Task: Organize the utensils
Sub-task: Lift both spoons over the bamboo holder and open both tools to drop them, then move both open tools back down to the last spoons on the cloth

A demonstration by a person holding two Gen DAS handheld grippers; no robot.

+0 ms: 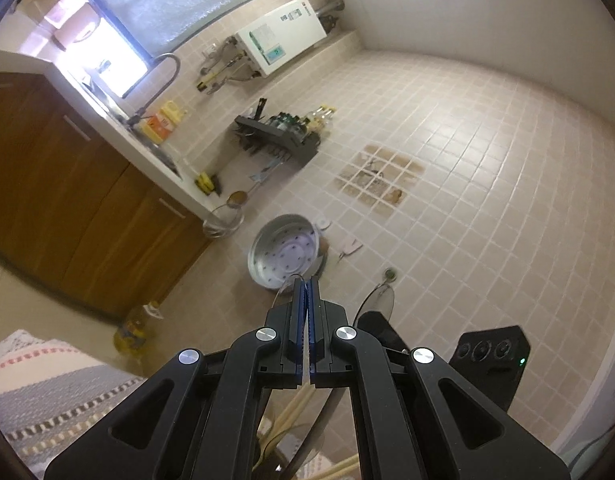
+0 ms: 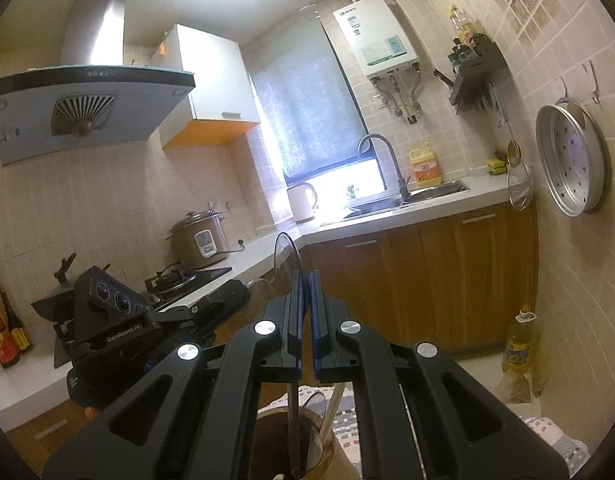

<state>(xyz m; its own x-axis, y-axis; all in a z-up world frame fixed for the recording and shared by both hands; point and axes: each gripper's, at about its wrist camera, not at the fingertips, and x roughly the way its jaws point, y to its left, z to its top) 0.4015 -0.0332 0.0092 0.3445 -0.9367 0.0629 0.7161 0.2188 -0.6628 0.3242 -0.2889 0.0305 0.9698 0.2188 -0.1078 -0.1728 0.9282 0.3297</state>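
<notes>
My left gripper [image 1: 306, 280] is shut on a thin clear plastic utensil [image 1: 285, 290] whose rounded end sticks out past the tips. Below it, pale chopsticks [image 1: 295, 408] lie near a dark holder. My right gripper [image 2: 305, 278] is shut on the same kind of clear plastic spoon [image 2: 285, 256]; its bowl rises above the tips and its handle runs down into a brown wooden utensil holder [image 2: 275, 436] that also holds another clear utensil and a pale stick. The left gripper's body [image 2: 107, 320] shows at the left of the right wrist view.
A kitchen: counter with sink and tap [image 2: 387, 168], rice cooker [image 2: 199, 236], gas hob [image 2: 175, 280], sauce bottles [image 2: 3, 332]. A metal steamer tray [image 2: 571, 160] hangs on the tiled wall. An oil bottle [image 2: 519, 340] stands on the floor. A patterned cloth [image 2: 547, 440] lies below.
</notes>
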